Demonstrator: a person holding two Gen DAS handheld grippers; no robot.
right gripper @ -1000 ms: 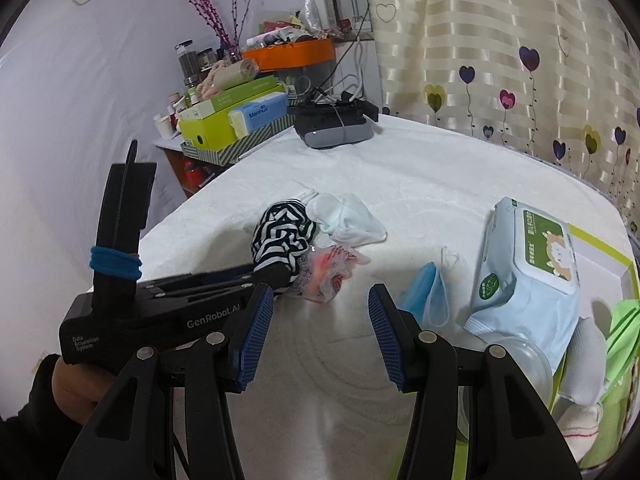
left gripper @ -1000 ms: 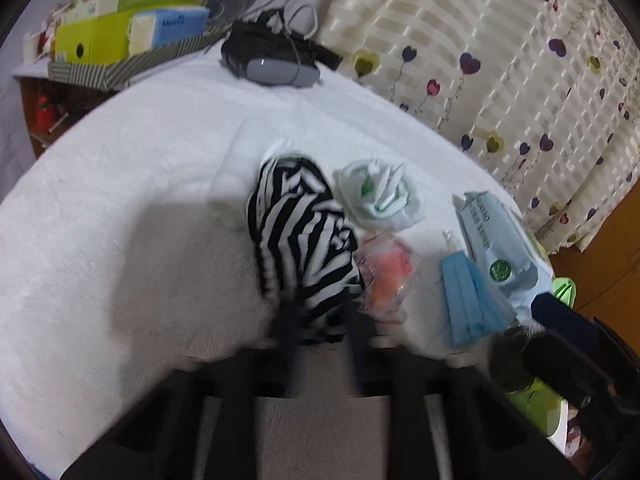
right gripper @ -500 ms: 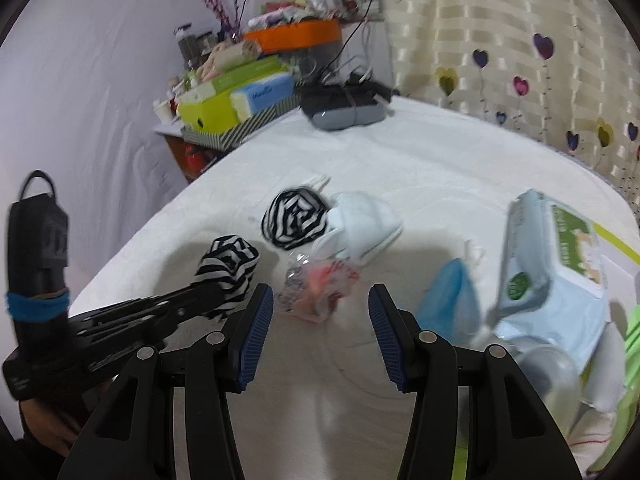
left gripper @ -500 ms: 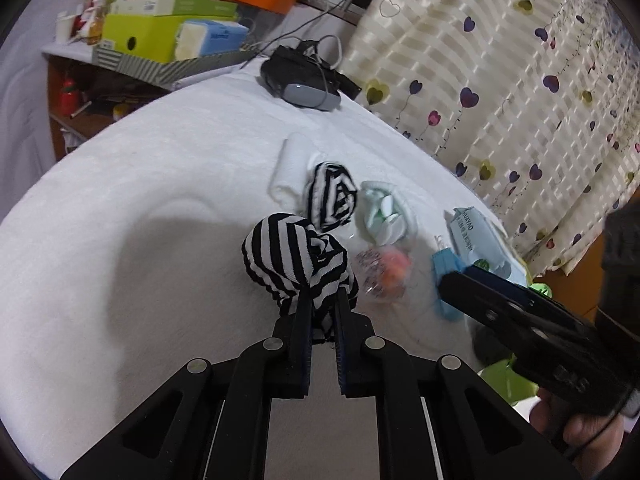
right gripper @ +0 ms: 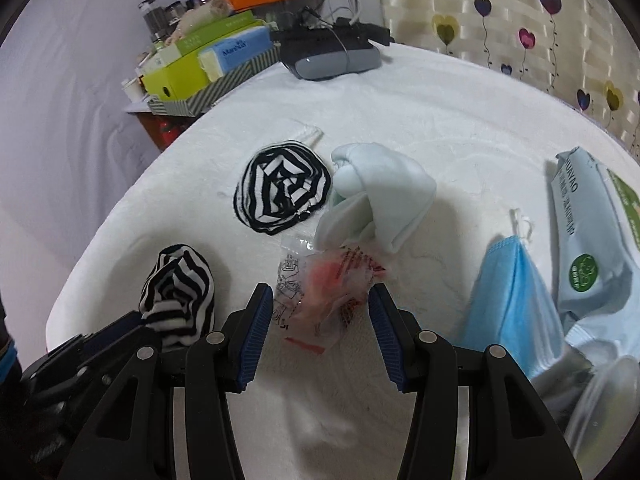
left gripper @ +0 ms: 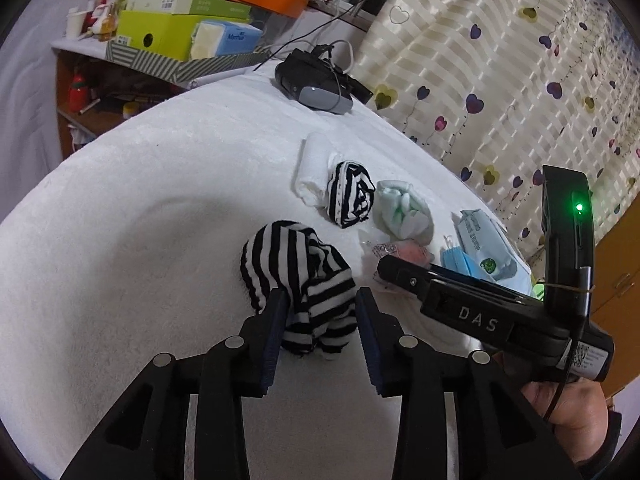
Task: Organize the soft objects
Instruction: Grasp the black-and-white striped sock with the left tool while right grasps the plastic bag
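Observation:
A loose black-and-white striped sock (left gripper: 296,272) lies on the white bed cover (left gripper: 120,240). It sits between the fingers of my left gripper (left gripper: 322,320), whose jaws are opening and no longer pinch it. A rolled striped sock (right gripper: 284,188) and a pale green cloth bundle (right gripper: 380,196) rest further back, with a white rolled towel (left gripper: 312,172) behind them. My right gripper (right gripper: 320,332) is open, low over a clear plastic packet with something pink inside (right gripper: 324,292). The packet lies between its fingertips.
Blue face masks (right gripper: 508,292) and a pack of wet wipes (right gripper: 588,248) lie to the right. A black and grey headset (right gripper: 332,56) sits at the far edge of the bed. Boxes (left gripper: 168,32) fill a side shelf on the left. A heart-patterned curtain (left gripper: 520,60) hangs behind.
My left gripper pulled the loose striped sock away from the pile, laid it on the cover and opened its jaws. My right gripper sank toward the plastic packet, which now lies between its fingers.

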